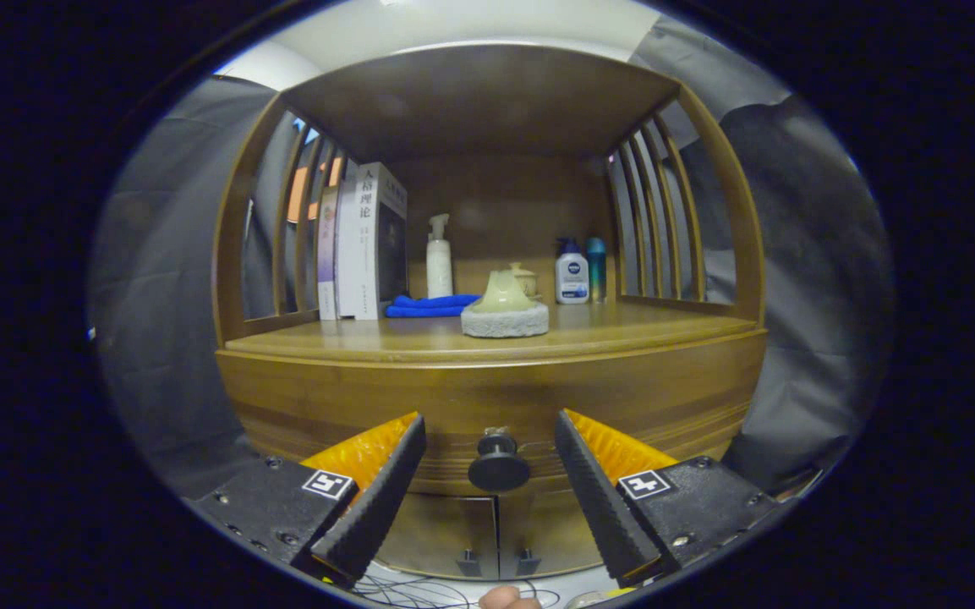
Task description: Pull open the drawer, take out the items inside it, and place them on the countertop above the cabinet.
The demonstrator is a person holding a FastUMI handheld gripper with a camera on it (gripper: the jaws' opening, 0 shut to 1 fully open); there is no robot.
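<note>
A wooden cabinet stands straight ahead, its drawer front [487, 414] closed under the countertop [419, 338]. A dark round knob [498, 463] sticks out of the drawer's middle. My gripper [490, 448] is open, its two fingers [386, 491] spread on either side of the knob, which sits in the gap between them without touching either. Whatever lies inside the drawer is hidden.
On the countertop stand books [364, 245], a white pump bottle [439, 258], a blue cloth [429, 304], a pale ceramic piece on a grey round stone [505, 317], and two small bottles [580, 272]. Slatted side rails and a shelf roof enclose it. Two lower doors [495, 533] sit below the drawer.
</note>
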